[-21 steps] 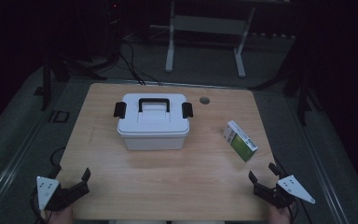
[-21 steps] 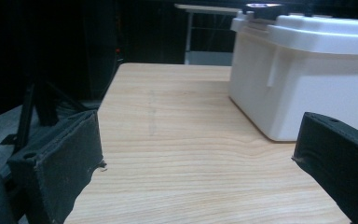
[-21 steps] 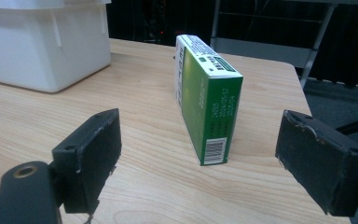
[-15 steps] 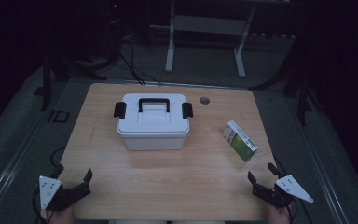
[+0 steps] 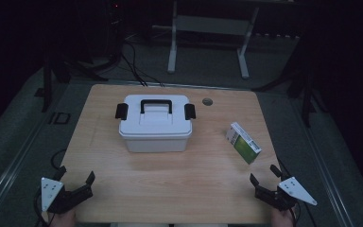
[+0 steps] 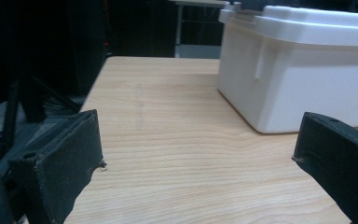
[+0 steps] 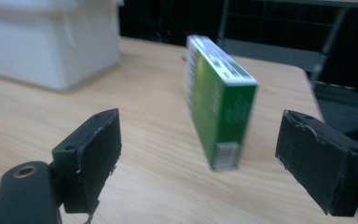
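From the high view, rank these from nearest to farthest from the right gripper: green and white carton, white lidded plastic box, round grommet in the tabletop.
1. Green and white carton: just ahead of the right gripper, near the table's right edge.
2. White lidded plastic box: table centre, to the left.
3. Round grommet: far edge, behind the box.

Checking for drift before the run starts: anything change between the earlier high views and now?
Hardly anything. The left gripper sits a touch lower toward the near edge of the table; the right gripper looks unmoved. Both stand open, holding nothing. The white box, lid on, and the green carton on its edge lie where they were.
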`<state>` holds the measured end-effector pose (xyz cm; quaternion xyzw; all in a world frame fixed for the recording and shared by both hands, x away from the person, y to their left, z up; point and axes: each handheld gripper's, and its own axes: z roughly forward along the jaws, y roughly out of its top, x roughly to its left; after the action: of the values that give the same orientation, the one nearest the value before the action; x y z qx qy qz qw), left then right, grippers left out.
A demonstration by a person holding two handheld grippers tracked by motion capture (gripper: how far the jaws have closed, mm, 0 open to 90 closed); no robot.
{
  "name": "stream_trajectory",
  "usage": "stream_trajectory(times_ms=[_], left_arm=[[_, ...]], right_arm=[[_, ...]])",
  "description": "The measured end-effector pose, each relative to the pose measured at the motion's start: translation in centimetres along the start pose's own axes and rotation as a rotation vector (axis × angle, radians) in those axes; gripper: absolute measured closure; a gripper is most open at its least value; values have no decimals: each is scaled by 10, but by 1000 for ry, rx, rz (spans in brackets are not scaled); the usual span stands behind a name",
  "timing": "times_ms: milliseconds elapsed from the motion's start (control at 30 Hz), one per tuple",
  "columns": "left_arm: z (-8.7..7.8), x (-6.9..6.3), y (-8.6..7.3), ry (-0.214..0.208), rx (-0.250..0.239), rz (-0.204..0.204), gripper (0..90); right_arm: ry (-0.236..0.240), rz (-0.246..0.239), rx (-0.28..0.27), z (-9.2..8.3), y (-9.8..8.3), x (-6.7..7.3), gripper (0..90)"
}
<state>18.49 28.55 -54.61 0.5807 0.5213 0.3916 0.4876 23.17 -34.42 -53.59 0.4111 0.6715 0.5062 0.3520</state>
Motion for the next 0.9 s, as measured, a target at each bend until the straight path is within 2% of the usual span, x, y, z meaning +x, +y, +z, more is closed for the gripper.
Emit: stream_trajectory(times_ms=[33,100,233,300,400,500,633,733,800,833,900], left_arm=[[1,-1,1,-6,-1,13,9],[3,-3,3,-20,-11,30,9],[11,-8,10,-61,-18,29,9],[17,-9,13,-90,-10,12,9],[26,-11,19,-116,5,16,9],[35,-12,26,-150,27,21,9],[51,-13,31,-222,55,1,9],[62,-11,34,-265,63,-25,9],[70,-10,37,-290,93,-50,9],[73,-9,39,-293,117,-65,9],[79,-7,40,-292,112,-61,9]], right_arm=[[22,23,-17,0,3,1,138],[28,6,-40,0,9,4,138],[73,-16,-87,4,25,13,138],[97,-29,-99,8,32,18,143],[129,-74,-97,18,44,29,143],[183,-69,-83,30,56,41,143],[220,-90,-107,49,68,54,135],[251,-70,-98,65,75,61,131],[264,-63,-86,77,78,64,131],[273,-58,-81,83,79,65,128],[275,-53,-69,94,81,68,123]])
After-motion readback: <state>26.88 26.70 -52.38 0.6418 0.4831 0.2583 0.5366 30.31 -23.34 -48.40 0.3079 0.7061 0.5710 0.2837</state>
